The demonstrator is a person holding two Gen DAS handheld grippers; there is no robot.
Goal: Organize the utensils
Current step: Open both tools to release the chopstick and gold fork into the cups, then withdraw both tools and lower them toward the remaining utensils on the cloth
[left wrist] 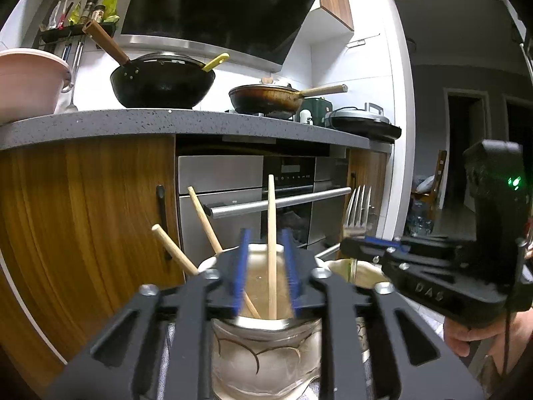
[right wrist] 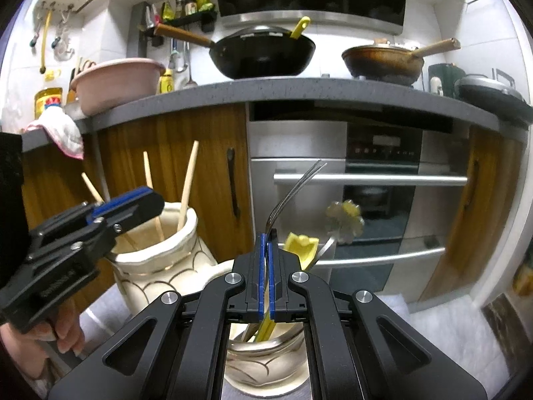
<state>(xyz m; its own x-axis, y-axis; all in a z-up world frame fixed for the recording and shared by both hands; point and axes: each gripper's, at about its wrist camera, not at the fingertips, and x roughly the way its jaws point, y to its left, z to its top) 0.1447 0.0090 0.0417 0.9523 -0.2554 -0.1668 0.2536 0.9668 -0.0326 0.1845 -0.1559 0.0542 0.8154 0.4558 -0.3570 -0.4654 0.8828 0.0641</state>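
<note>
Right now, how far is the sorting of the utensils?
Done: three chopsticks stand in the left vase; the left gripper is open around one. In hand: the right gripper is shut on a fork above the right vase, not yet released. No other loose utensils show.

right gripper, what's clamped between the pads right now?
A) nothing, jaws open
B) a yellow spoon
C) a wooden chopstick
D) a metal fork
D: in the right wrist view the right gripper is shut on the stem of a metal fork, tines curving up above the pads, over a cream holder; the chopsticks stand in the other holder.
</note>
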